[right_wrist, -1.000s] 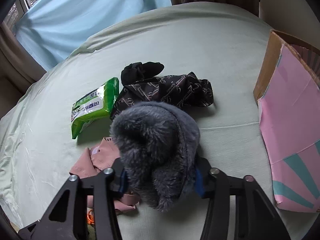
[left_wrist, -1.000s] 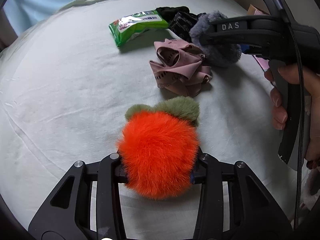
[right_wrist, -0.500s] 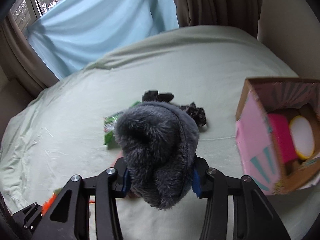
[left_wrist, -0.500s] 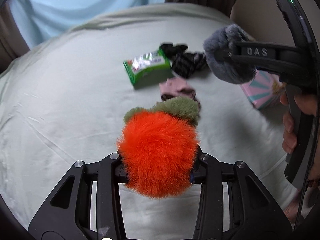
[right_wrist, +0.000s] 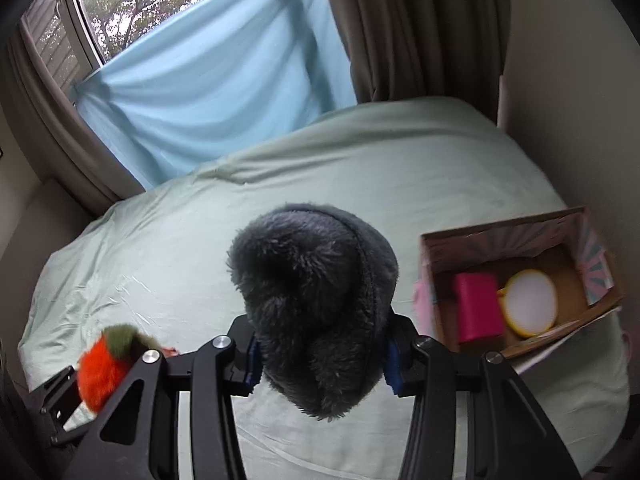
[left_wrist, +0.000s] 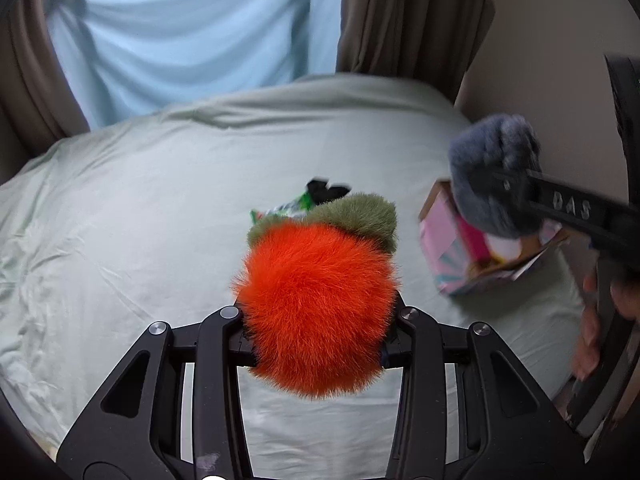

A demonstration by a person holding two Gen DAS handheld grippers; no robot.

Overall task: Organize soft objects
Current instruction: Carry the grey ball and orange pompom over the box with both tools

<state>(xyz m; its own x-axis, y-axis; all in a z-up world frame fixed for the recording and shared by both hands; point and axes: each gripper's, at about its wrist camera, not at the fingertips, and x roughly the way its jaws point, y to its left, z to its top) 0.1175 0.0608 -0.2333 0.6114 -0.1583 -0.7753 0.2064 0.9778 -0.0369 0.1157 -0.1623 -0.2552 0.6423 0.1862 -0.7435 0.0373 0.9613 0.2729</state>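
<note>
While my right gripper (right_wrist: 320, 364) clamps the grey fur earmuff (right_wrist: 316, 304) above the bed (right_wrist: 380, 168), left gripper (left_wrist: 318, 336) clamping the orange plush fruit (left_wrist: 316, 300), I'm carrying both; next, lowering into the cardboard box (right_wrist: 504, 236) at the bed's right edge.

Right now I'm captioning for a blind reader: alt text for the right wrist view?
The right tongs grip a grey furry plush above a pale green bed. An open cardboard box sits right; the left tongs' orange plush shows lower left.
</note>
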